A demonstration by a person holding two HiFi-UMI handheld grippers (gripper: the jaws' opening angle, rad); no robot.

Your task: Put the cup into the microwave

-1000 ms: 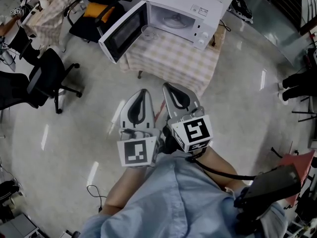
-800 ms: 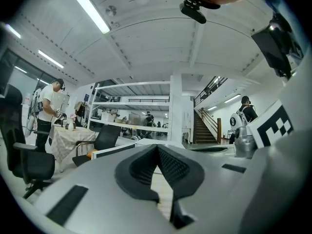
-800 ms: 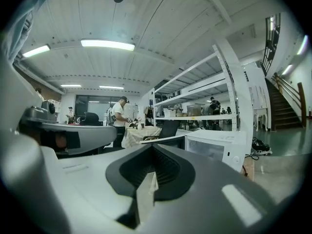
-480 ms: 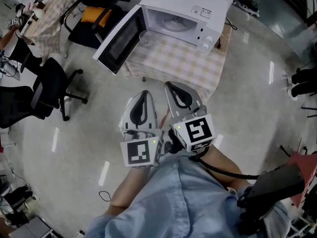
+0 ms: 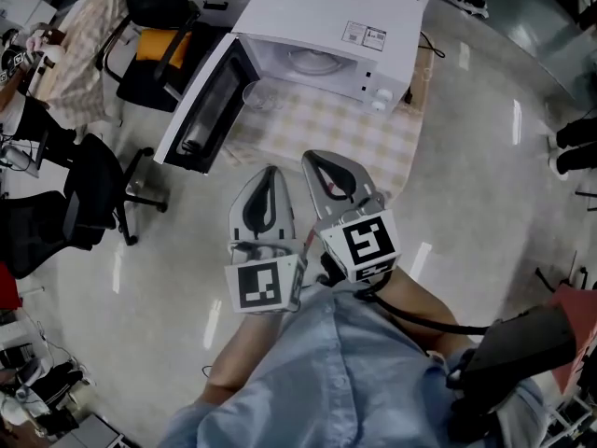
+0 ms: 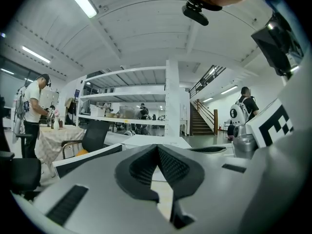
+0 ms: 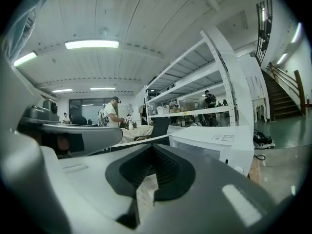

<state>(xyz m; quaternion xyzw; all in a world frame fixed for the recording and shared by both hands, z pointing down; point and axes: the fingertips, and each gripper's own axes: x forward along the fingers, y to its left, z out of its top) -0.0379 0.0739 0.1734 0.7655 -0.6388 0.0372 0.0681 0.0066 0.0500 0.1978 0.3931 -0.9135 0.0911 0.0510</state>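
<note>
Cup [image 5: 257, 95] stands upright before the open microwave [image 5: 326, 26].

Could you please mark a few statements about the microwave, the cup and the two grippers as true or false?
The microwave has its door open. True.
The clear cup sits inside the microwave. False: it stands on the checkered tablecloth, in front of the opening.
The right gripper holds the cup. False: its fingers are shut on nothing.
The left gripper is shut and empty. True.
</note>
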